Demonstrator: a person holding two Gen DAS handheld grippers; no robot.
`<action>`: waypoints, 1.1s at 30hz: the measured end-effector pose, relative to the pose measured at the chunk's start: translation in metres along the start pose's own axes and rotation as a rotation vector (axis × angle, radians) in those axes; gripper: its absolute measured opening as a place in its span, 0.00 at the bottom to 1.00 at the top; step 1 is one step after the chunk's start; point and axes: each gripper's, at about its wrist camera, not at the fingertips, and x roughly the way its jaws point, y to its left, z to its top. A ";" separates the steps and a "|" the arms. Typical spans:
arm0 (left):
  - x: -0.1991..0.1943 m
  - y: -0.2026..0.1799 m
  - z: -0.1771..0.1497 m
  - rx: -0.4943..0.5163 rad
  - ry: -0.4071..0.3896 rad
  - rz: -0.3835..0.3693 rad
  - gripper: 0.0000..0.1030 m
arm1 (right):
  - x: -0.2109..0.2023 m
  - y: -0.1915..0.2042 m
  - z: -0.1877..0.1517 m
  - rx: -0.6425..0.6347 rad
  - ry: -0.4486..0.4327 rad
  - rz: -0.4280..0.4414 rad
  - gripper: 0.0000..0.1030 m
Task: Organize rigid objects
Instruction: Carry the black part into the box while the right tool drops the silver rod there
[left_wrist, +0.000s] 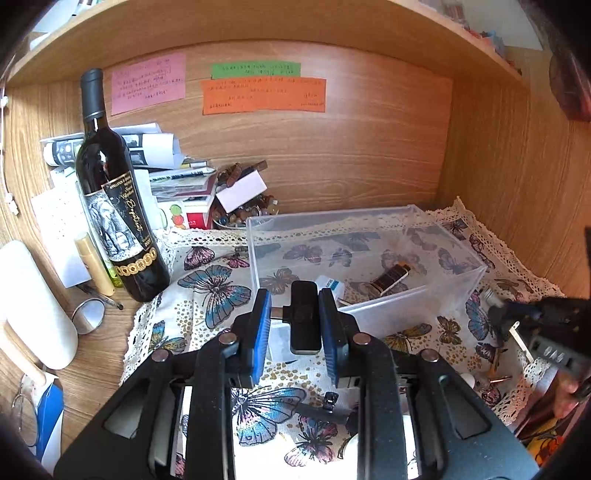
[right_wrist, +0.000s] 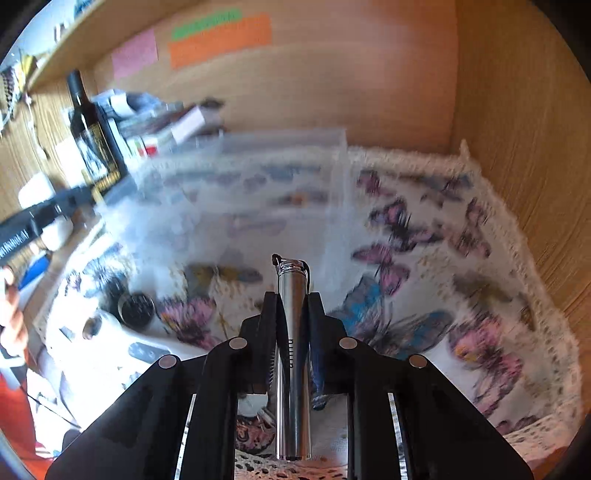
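In the left wrist view my left gripper (left_wrist: 295, 314) is shut on a small black plug-in device (left_wrist: 303, 325) with a connector sticking out to the left, held just in front of a clear plastic box (left_wrist: 436, 295). The box holds a dark brown flat item (left_wrist: 391, 277) and a white and blue item (left_wrist: 332, 285). In the right wrist view, which is motion-blurred, my right gripper (right_wrist: 293, 295) is shut on a shiny silver metal tube (right_wrist: 294, 354) lying along the fingers, above the butterfly cloth (right_wrist: 424, 332). The box (right_wrist: 266, 177) lies ahead to the left.
A wine bottle (left_wrist: 114, 199) stands left of the box, with a tube, papers and a bowl of small items (left_wrist: 243, 206) behind. A small mirror (left_wrist: 88, 314) lies on the wooden desk. A round black tin (right_wrist: 136, 308) and white objects lie on the cloth. Wooden walls close the back and right.
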 end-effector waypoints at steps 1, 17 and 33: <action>-0.001 0.001 0.001 -0.003 -0.005 0.001 0.25 | -0.007 0.000 0.005 0.000 -0.026 0.005 0.14; 0.024 0.009 0.024 -0.017 0.022 -0.023 0.25 | -0.004 0.017 0.079 -0.064 -0.183 0.034 0.14; 0.078 -0.003 0.023 0.012 0.133 -0.044 0.25 | 0.091 0.025 0.088 -0.102 0.019 0.084 0.14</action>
